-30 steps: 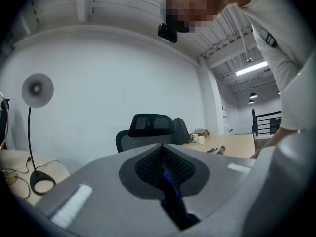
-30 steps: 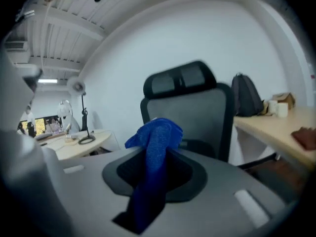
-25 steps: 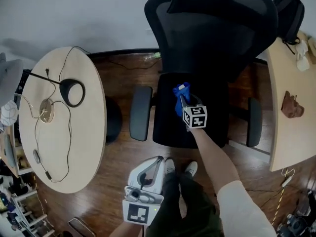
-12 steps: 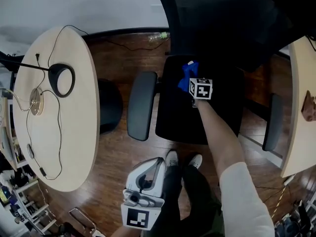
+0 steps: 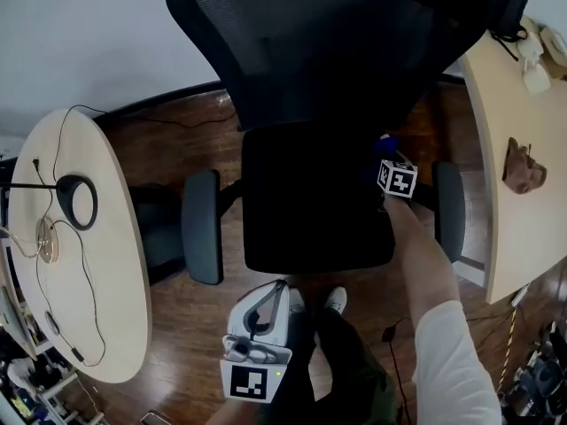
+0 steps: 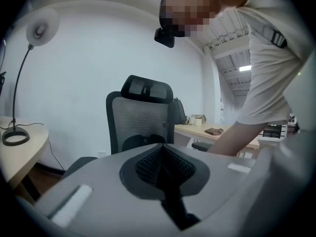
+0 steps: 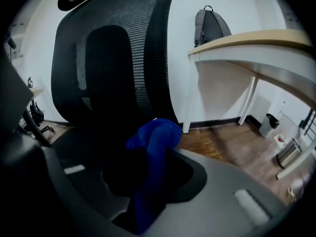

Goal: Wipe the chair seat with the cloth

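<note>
A black office chair fills the head view, its flat seat [image 5: 314, 197] below a mesh backrest [image 5: 328, 34]. My right gripper [image 5: 387, 159] is at the seat's far right corner, shut on a blue cloth [image 7: 153, 147] that bunches out of its jaws. In the head view only a sliver of the cloth [image 5: 388, 140] shows past the marker cube. My left gripper [image 5: 259, 326] hangs low in front of the chair, away from the seat. In the left gripper view its jaws [image 6: 163, 164] are shut with nothing between them.
A round table [image 5: 84, 264] with a lamp base [image 5: 75, 197] and cables stands left. A long desk [image 5: 518, 149] with a brown rag [image 5: 521, 166] lies right. Armrests [image 5: 202, 224] [image 5: 447, 206] flank the seat. A backpack [image 7: 210, 26] leans against the far wall.
My right gripper has carried the cloth from the seat's left-middle across to its far right corner. The head view has shifted. The left gripper stays low and shut.
</note>
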A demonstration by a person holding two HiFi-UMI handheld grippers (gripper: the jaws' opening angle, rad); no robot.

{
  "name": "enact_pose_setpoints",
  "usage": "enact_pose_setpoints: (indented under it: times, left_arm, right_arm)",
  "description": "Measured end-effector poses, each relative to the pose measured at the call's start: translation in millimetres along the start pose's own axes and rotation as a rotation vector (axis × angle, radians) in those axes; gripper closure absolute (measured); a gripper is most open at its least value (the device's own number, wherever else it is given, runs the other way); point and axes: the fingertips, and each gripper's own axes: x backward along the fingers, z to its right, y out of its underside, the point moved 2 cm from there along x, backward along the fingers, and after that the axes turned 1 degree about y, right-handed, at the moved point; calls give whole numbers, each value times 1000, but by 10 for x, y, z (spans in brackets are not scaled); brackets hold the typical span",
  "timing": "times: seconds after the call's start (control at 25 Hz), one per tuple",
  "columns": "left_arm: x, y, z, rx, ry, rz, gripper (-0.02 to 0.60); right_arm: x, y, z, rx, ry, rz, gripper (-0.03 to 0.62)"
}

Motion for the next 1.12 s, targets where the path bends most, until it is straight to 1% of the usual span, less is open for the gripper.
enact_pose_setpoints:
  times: [0.04, 0.08, 0.12, 0.16, 0.24, 0.32, 0.36, 0.4, 0.44, 0.48, 0.52, 0.56, 0.6, 0.64, 0.68, 0.72, 0.76, 0.8, 0.88, 1.0, 1.12]
  left_arm:
    - [-30, 125, 23, 35, 10, -83, 549]
    - [-41, 150, 37, 45, 16, -107, 549]
    - [-32, 128, 42, 45, 18, -107, 549]
    - [-4, 97, 39, 46, 18, -103, 549]
    - [64, 53, 18, 56, 8, -108, 549]
    - [112, 80, -12, 90, -10, -149, 549]
    - [131, 124, -30, 116, -23, -182, 549]
    - [151, 167, -50, 139, -37, -210, 549]
    - [172, 193, -73, 154, -51, -223, 549]
    - [199, 183, -100, 155, -65, -206, 549]
    - [233, 116, -132, 132, -78, -147, 549]
    - [275, -27, -171, 78, -88, -29, 549]
    - [320, -244, -218, -6, -95, 143, 549]
    - [359, -484, -268, -101, -99, 334, 549]
    - [388, -670, -311, -178, -102, 487, 549]
    - [408, -755, -337, -220, -104, 570, 549]
    - [417, -756, -346, -230, -103, 594, 549]
    - [417, -725, -345, -226, -100, 591, 549]
    - [406, -697, -321, -213, -89, 581, 549]
    - [367, -774, -234, -213, -72, 585, 549]
    - [277, -860, -98, -213, -42, 594, 549]
  right_arm:
    - [9, -29, -11, -8, -5, 5, 500]
    - [29, -85, -70, -23, -17, 16, 500]
    - [62, -153, -209, -35, -46, 34, 500]
    - [104, -212, -457, -36, -98, 56, 500]
    - [221, -263, -1264, -29, -269, 100, 500]
    - [348, -182, -2231, -57, -448, 101, 499]
    - [384, -92, -2662, -60, -503, 83, 499]
    - [388, 8, -3022, -49, -530, 63, 499]
    - [359, 107, -3297, -36, -535, 44, 499]
    - [299, 226, -3490, -37, -527, 17, 499]
    - [218, 378, -3618, -53, -513, -22, 499]
    - [134, 525, -3694, -68, -499, -58, 499]
    - [62, 633, -3735, -67, -489, -81, 499]
    - [9, 696, -3748, -50, -484, -92, 499]
    - [-27, 724, -3732, -28, -483, -93, 499]
    - [-52, 729, -3677, -14, -480, -88, 499]
    - [-71, 718, -3573, -7, -469, -82, 499]
    - [-90, 697, -3414, -5, -448, -77, 499]
    - [-113, 641, -2951, -9, -381, -74, 499]
    - [-53, 571, -2000, -18, -250, -84, 499]
    - [115, 553, -987, -5, -111, -110, 499]
